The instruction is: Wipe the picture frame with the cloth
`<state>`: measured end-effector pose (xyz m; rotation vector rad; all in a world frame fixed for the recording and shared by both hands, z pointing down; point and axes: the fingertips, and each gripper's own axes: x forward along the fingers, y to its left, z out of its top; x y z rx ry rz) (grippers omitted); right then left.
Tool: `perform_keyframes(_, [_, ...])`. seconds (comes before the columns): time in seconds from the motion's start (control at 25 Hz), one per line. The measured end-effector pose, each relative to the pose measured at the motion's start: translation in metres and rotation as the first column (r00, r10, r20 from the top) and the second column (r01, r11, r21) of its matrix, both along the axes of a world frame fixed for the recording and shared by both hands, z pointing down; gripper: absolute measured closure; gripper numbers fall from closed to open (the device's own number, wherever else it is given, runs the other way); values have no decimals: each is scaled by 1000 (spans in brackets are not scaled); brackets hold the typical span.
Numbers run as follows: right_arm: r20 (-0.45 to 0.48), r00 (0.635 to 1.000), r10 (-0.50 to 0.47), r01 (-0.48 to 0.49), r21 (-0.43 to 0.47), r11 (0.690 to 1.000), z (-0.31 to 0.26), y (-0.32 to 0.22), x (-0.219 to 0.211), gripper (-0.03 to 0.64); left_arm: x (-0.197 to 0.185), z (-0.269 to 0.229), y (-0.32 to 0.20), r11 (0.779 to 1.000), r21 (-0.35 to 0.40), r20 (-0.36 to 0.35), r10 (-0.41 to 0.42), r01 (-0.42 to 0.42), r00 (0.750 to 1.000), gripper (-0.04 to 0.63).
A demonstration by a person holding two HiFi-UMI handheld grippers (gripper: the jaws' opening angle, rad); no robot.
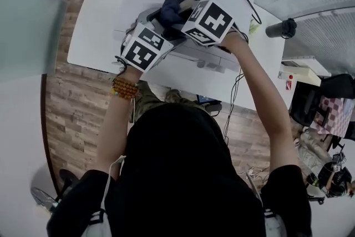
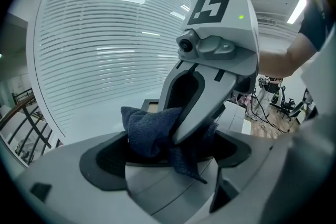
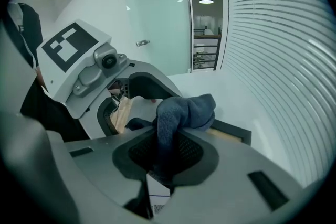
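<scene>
Right claw (image 3: 164, 157) clenched on a nubby dark-blue cloth (image 3: 185, 110), left claw (image 2: 169, 159) gripping the dark-edged picture frame (image 3: 232, 134) under it, smooth white table (image 1: 100, 25) below.

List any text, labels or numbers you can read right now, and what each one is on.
No text is readable.
Left marker cube: black-and-white square pattern, no letters.
Right marker cube: same kind of pattern, no letters.
White tag under the right jaws: print too small to read.
Red-and-white item beside the desk: print too blurred to read.
</scene>
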<state>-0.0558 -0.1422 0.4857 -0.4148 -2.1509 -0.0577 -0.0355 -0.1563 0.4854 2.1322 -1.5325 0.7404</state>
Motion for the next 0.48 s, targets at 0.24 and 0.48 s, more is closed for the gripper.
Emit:
perform_keyframes(0.24, [0, 1000, 24, -24, 61, 998, 1, -2, -13, 561, 0, 0, 0, 1000, 2, 4, 0, 0, 1000, 123])
perform_keyframes(0.48, [27, 997, 72, -73, 30, 997, 0, -7, -22, 561, -5, -1, -3, 1000, 19, 12, -18, 18, 1000, 123])
